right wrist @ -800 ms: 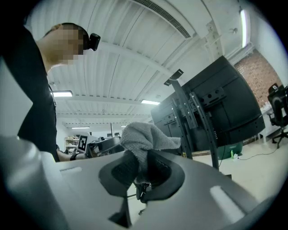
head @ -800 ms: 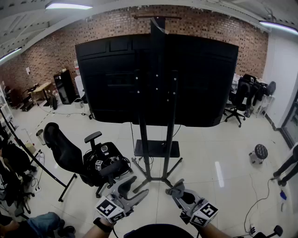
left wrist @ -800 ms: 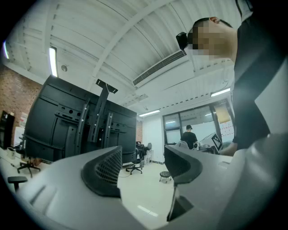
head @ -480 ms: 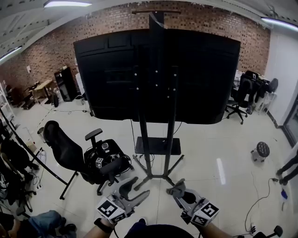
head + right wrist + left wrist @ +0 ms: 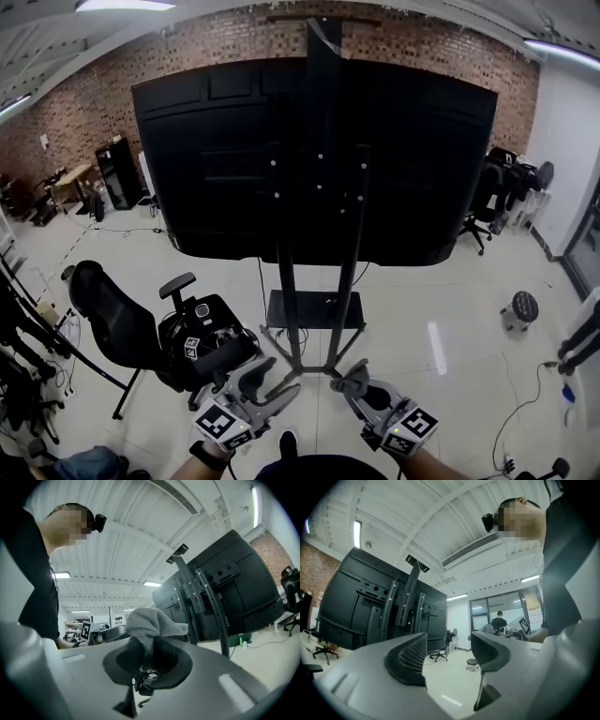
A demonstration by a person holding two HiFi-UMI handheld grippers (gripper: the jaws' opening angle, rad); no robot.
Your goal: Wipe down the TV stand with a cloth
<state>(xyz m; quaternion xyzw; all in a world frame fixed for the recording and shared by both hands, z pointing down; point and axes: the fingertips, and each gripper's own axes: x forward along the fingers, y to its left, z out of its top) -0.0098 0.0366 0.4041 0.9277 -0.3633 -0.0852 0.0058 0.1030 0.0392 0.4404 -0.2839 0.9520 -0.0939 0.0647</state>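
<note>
My right tool (image 5: 352,382) is clamped on the grey cloth (image 5: 150,623); my left tool (image 5: 272,382) gapes empty. The TV stand (image 5: 314,310) stands mid-frame, well apart, so I should approach cloth-first.

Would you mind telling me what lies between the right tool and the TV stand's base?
Only bare floor, seen in the head view, separates the right tool from the TV stand.

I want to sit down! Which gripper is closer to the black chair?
Left. The left gripper, open, hangs just right of the black chair in the head view. The right gripper, shut on the grey cloth, is farther right, beyond the left one.
</note>
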